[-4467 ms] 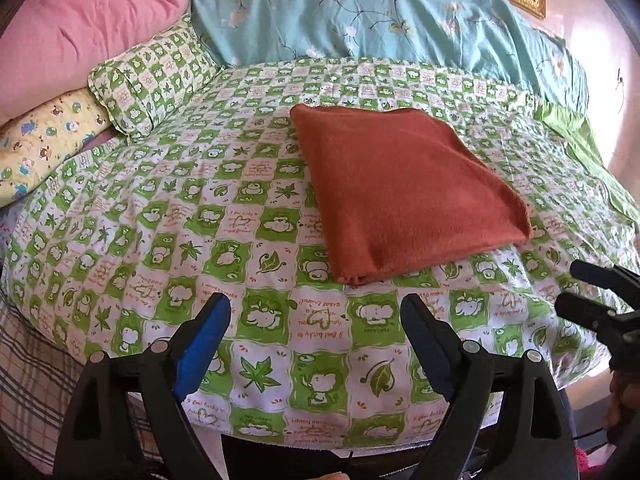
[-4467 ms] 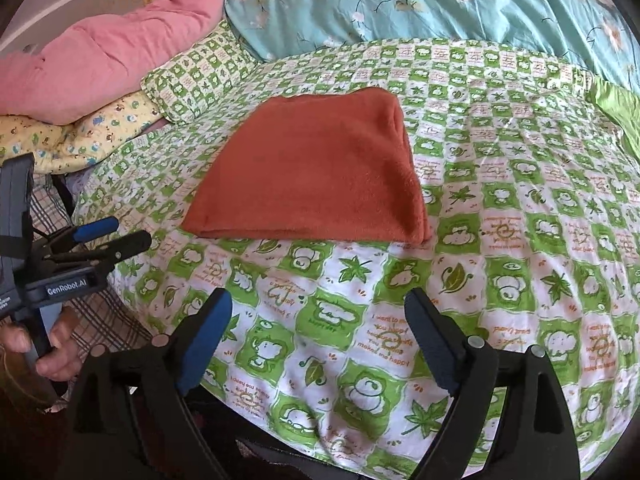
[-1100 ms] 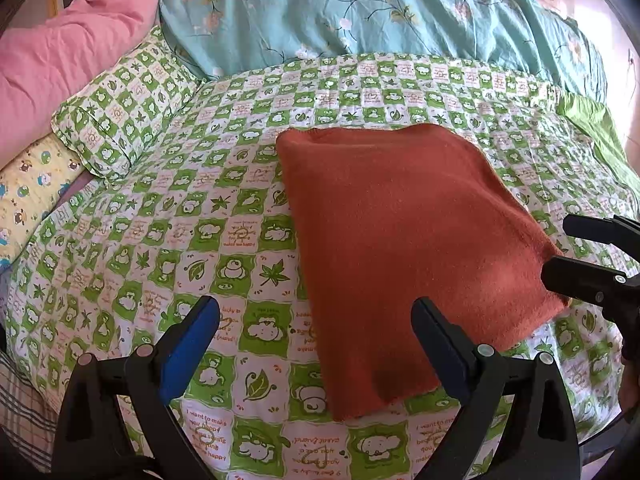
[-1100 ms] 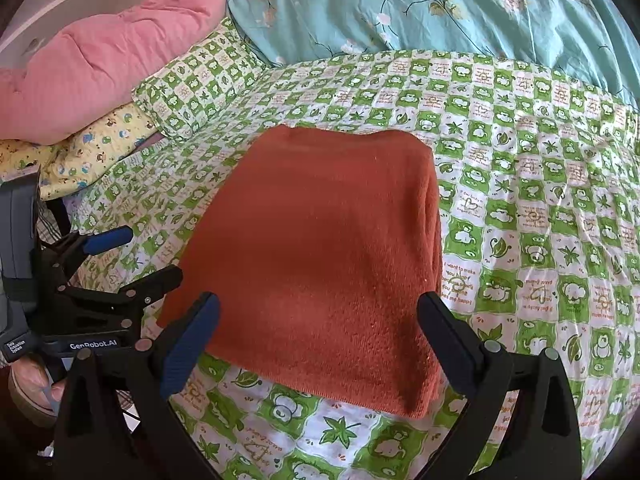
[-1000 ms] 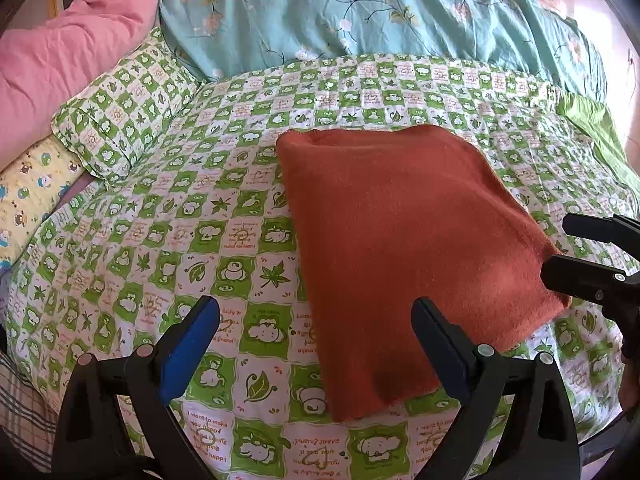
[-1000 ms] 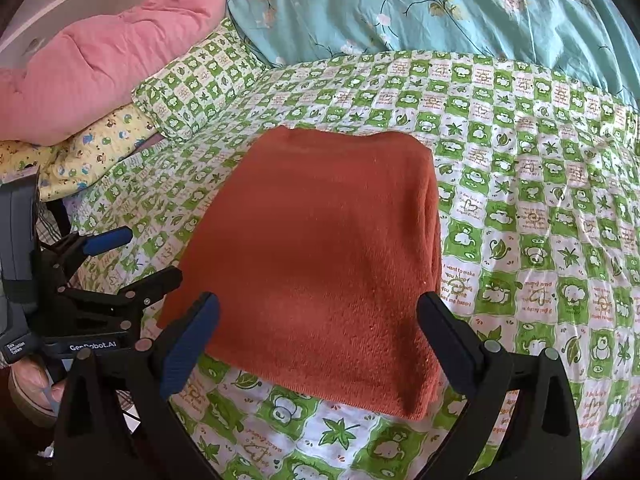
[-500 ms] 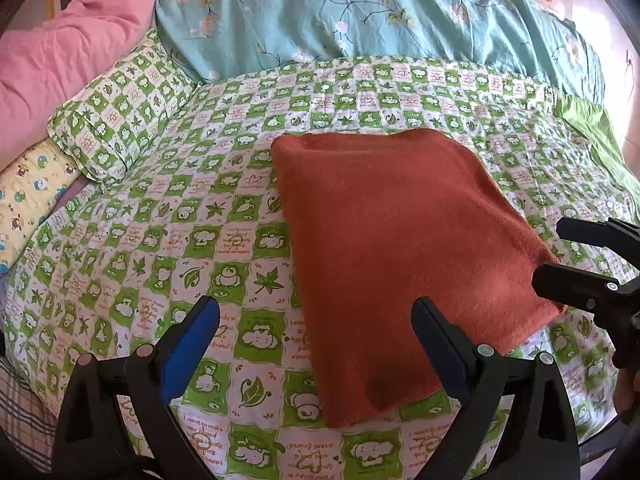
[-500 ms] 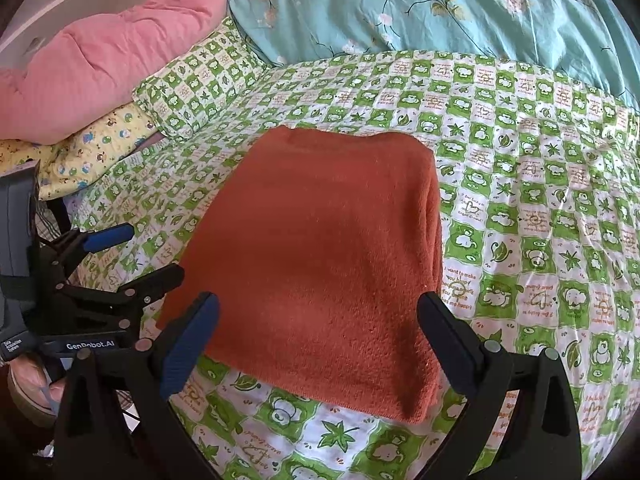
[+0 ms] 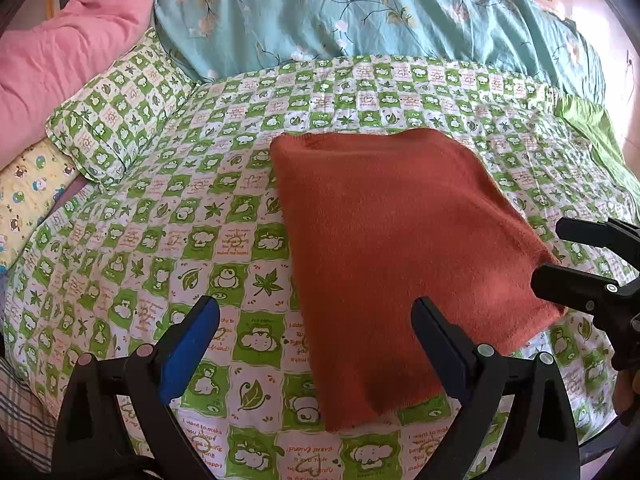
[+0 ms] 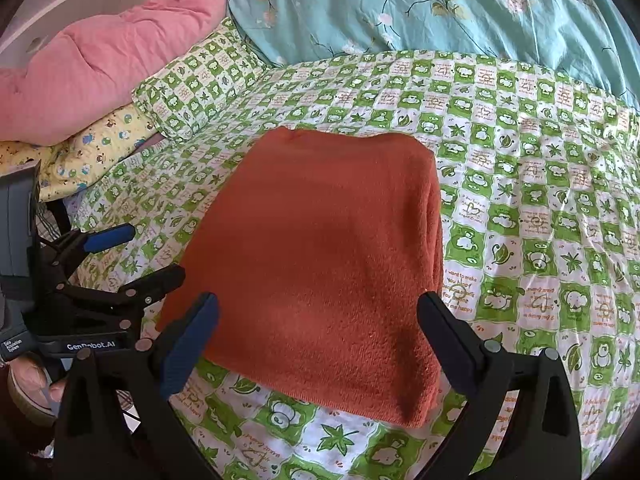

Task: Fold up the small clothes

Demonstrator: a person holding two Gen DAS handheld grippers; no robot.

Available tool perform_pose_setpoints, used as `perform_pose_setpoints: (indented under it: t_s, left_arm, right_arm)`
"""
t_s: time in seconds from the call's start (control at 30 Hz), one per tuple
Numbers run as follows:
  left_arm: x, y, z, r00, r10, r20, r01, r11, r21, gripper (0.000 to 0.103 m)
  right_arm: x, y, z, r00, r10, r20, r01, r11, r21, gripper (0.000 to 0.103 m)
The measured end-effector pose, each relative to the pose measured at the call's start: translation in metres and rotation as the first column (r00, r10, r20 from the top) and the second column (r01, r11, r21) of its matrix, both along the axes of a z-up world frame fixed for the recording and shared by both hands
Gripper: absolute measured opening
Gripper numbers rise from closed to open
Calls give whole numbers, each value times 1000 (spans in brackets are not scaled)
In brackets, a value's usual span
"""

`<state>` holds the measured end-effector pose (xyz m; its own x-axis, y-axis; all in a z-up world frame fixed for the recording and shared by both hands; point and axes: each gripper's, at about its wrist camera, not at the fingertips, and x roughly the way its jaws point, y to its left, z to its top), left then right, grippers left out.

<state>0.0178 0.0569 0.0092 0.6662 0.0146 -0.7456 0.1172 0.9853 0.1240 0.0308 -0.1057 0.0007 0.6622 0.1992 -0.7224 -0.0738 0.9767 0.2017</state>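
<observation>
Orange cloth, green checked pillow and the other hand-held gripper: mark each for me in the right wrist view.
orange cloth (image 10: 320,256), right wrist view, middle of its top face.
green checked pillow (image 10: 196,88), right wrist view, centre of its top.
left hand-held gripper (image 10: 148,254), right wrist view, midway between its fingertips.

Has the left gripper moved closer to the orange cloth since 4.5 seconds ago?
Yes. The left gripper has advanced toward the orange cloth: its open fingers now flank the cloth's near corner on the green checked sheet.

Orange cloth (image 9: 384,248) flat btwn spread L tongs (image 9: 316,336)
</observation>
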Motion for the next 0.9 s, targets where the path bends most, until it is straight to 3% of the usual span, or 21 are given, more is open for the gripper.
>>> perform_pose_setpoints:
  t_s: [0.9]
  left_arm:
    - [5, -1, 1, 1000, -8, 5, 8, 1000, 5, 97]
  right_arm:
    - [1, 0, 0, 1000, 0, 4, 0, 1000, 0, 99]
